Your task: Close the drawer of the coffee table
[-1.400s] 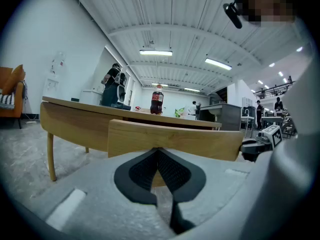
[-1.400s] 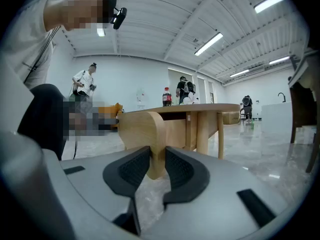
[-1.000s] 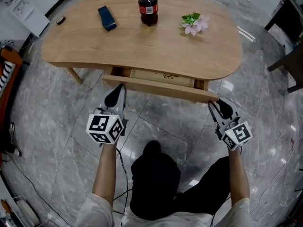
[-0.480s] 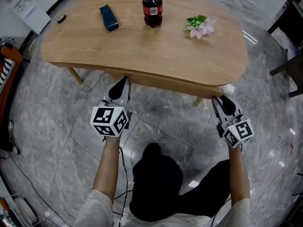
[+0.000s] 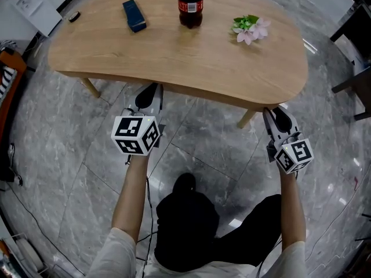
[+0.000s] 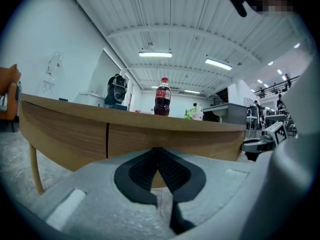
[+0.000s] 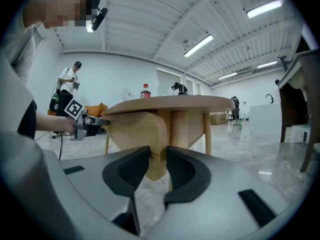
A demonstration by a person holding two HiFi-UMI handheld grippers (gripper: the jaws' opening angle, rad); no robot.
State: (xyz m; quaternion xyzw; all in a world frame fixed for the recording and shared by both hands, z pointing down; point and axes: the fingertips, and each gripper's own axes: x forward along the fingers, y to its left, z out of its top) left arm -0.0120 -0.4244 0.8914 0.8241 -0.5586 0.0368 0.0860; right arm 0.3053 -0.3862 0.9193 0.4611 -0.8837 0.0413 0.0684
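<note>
The drawer (image 6: 200,136) sits pushed in under the big coffee table (image 5: 174,57). Its front lines up with the wood beside it, so I think the job is almost done. Its long side runs left to right, straight ahead of both tools. The left gripper (image 5: 154,87) has its jaws together, tips right at the drawer front. The right gripper (image 5: 271,111) has its jaws a little apart, with the front's right end showing in the gap. I can't tell if they pinch it. Both are equally near, so any last push goes straight forward.
</note>
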